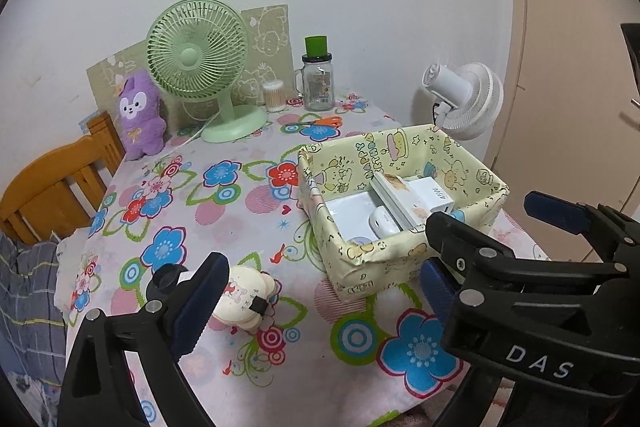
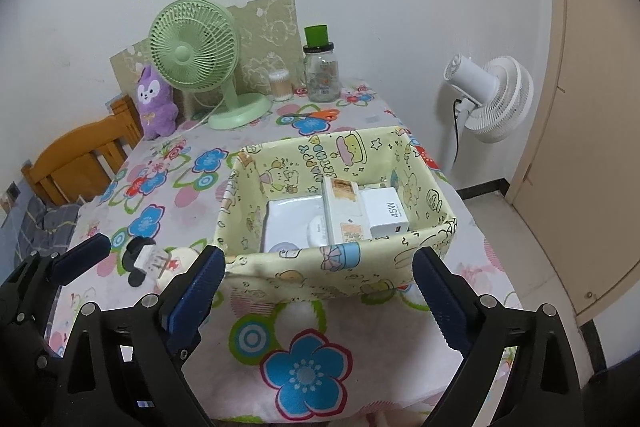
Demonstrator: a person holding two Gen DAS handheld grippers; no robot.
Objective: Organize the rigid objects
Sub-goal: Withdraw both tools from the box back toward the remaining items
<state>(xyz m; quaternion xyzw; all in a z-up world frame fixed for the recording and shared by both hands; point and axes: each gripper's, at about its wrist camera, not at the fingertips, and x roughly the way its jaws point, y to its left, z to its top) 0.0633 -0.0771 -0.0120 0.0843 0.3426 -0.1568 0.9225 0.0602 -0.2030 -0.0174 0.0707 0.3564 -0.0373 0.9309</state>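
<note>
The fabric storage box point(image 2: 336, 267) sat toward the table's point(image 2: 312, 311) right edge, already holding a 45W charger point(image 2: 386, 213) and other white boxes. Still out on the cloth was a small cream device with a black strap point(image 1: 246, 301), near the front edge and left of the box. It lay just beyond the left gripper point(image 1: 320, 301) — spread wide, nothing between its jaws — and closer to that hand. The right gripper point(image 2: 318, 293), equally spread and empty, faced the box's near wall.

Bin point(image 2: 320, 267) top open; green fan point(image 2: 192, 47), jar point(image 2: 322, 75) seemingly crowd far edge.
</note>
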